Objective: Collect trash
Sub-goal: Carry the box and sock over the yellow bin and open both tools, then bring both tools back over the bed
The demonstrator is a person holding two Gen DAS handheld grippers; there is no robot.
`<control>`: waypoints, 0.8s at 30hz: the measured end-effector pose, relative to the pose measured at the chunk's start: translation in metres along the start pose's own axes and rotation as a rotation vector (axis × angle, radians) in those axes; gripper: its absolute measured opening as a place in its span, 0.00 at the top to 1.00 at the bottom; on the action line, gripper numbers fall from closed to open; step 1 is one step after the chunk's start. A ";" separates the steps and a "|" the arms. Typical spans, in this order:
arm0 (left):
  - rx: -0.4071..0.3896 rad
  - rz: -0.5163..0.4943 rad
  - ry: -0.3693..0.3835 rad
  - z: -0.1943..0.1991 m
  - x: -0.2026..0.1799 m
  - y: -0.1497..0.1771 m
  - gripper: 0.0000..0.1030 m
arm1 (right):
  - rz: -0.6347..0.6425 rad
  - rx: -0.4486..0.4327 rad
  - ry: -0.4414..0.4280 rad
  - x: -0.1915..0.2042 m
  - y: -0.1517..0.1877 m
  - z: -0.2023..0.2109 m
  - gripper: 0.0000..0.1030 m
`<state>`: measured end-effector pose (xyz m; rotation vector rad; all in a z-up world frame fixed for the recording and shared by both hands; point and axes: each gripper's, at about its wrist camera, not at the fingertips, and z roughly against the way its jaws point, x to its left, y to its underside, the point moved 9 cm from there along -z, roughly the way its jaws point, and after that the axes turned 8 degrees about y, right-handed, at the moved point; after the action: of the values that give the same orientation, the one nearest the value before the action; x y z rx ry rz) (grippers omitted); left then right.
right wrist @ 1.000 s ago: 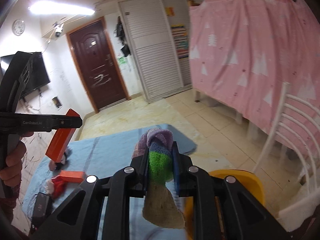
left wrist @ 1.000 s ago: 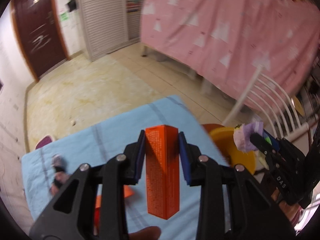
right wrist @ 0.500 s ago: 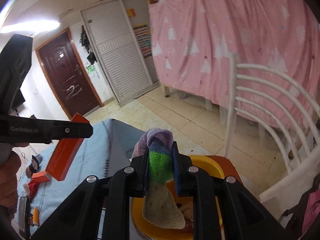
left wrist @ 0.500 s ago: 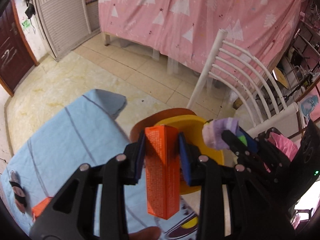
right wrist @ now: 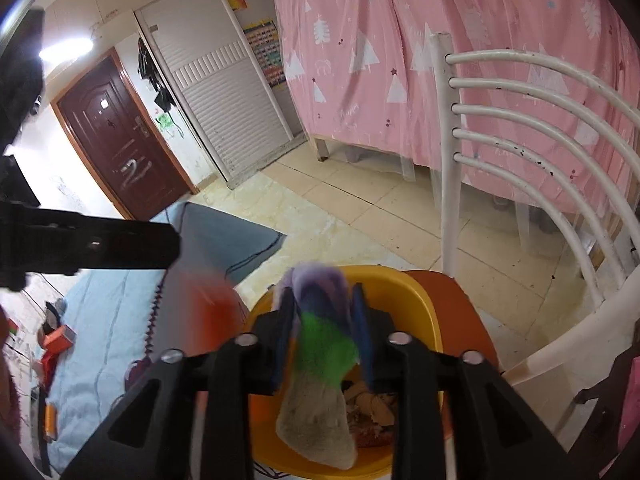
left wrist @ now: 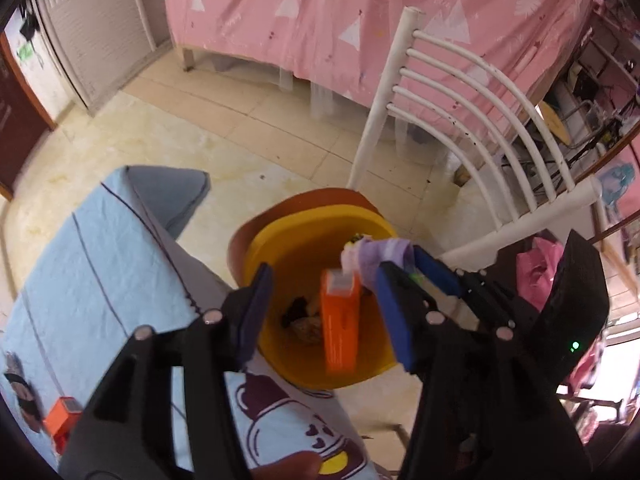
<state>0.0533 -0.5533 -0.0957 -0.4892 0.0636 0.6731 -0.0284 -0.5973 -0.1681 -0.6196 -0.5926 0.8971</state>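
Over the yellow bin (left wrist: 276, 236) on the chair (left wrist: 472, 92), I let go with both tools. My left gripper (left wrist: 324, 316) has just spread its jaws, and the orange box (left wrist: 340, 320) hangs free between them, dropping into the bin. My right gripper (right wrist: 322, 340) has just been loosening its jaws; the sock (right wrist: 320, 364) sits between them, apparently slipping free. Scraps already lie in the bin. Left to collect: a small orange box (left wrist: 62, 420) and oddments on the blue tabletop (left wrist: 100, 264).
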 end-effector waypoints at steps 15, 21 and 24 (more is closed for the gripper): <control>-0.147 -0.003 -0.116 0.092 0.051 0.021 0.51 | 0.067 -0.060 -0.065 0.066 -0.023 0.017 0.25; -0.207 0.066 -0.172 0.140 0.101 0.037 0.51 | 0.137 -0.092 -0.116 0.115 -0.035 0.034 0.25; -0.217 0.098 -0.204 0.160 0.126 0.051 0.51 | 0.183 -0.108 -0.146 0.146 -0.038 0.043 0.25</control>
<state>0.1054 -0.3726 -0.0018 -0.6264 -0.1806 0.8280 0.0337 -0.4823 -0.0816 -0.7177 -0.7273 1.0940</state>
